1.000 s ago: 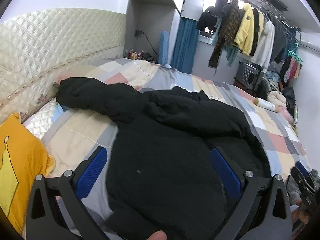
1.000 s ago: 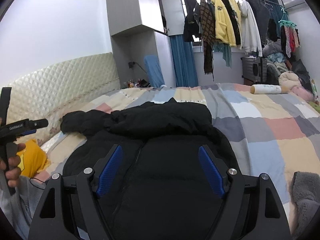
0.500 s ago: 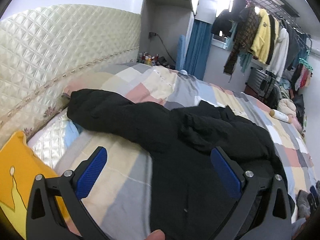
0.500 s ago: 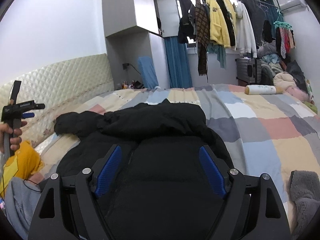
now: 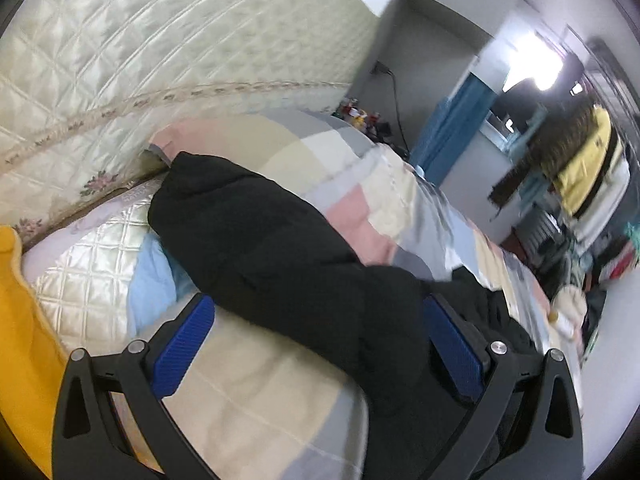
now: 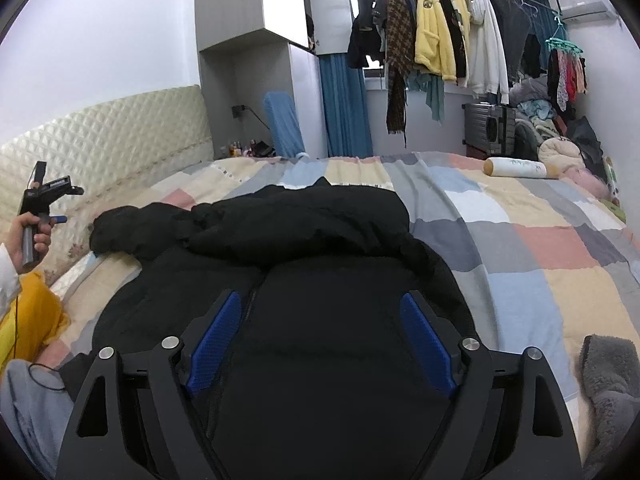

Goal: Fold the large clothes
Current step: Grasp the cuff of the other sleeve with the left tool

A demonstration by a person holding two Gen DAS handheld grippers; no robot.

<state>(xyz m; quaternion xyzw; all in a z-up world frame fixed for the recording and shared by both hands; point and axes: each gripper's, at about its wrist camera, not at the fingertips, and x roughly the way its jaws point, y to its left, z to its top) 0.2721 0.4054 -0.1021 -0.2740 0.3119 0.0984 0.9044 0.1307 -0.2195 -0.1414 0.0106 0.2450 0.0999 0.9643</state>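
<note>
A large black padded jacket (image 6: 312,264) lies spread on the bed, zipper side up, with one sleeve (image 5: 248,236) stretched out toward the quilted headboard. My left gripper (image 5: 316,332) is open and empty, held above that sleeve; it also shows at the far left of the right wrist view (image 6: 44,204), in the person's hand near the headboard. My right gripper (image 6: 320,332) is open and empty, hovering over the jacket's lower body.
The bed has a patchwork quilt (image 6: 520,236). A cream quilted headboard (image 5: 160,64) is at the left, a yellow pillow (image 5: 20,320) beside it. A white bolster (image 6: 516,168) lies at the far edge. Clothes hang on a rail (image 6: 440,36). A grey fleece item (image 6: 612,384) lies at the right.
My left gripper has swung left and toward the headboard, from over the jacket's body to over the outstretched sleeve. My right gripper has hardly moved.
</note>
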